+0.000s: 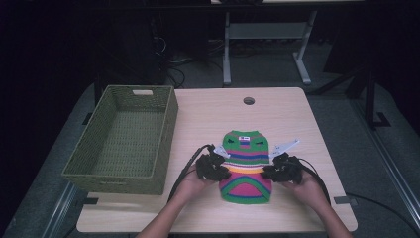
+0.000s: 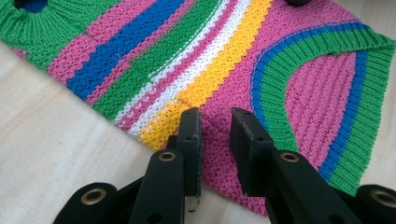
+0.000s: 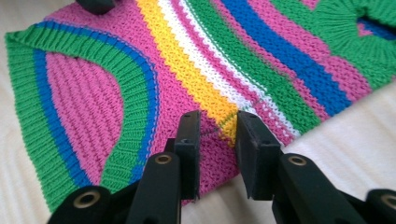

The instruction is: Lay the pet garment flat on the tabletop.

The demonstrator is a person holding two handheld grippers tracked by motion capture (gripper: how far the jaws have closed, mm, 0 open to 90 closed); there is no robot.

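Note:
A small knitted sweater (image 1: 245, 166) with green, pink, blue, white and yellow stripes lies flat on the wooden table (image 1: 208, 114), neck end away from me. My left gripper (image 1: 224, 168) sits at its left edge and my right gripper (image 1: 268, 171) at its right edge, each held in a hand. In the left gripper view the sweater (image 2: 233, 56) edge lies under the left gripper (image 2: 215, 114), whose jaws stand apart over the pink and yellow bands. In the right gripper view the right gripper (image 3: 218, 116) is likewise open above the sweater (image 3: 187, 60) edge, the cloth lying flat between the pads.
A green woven basket (image 1: 114, 181) stands at the table's left side with nothing in it. A round cable hole (image 1: 248, 100) sits near the far edge. Bare wood lies beyond and in front of the sweater. Table legs and cables stand on the dark floor behind.

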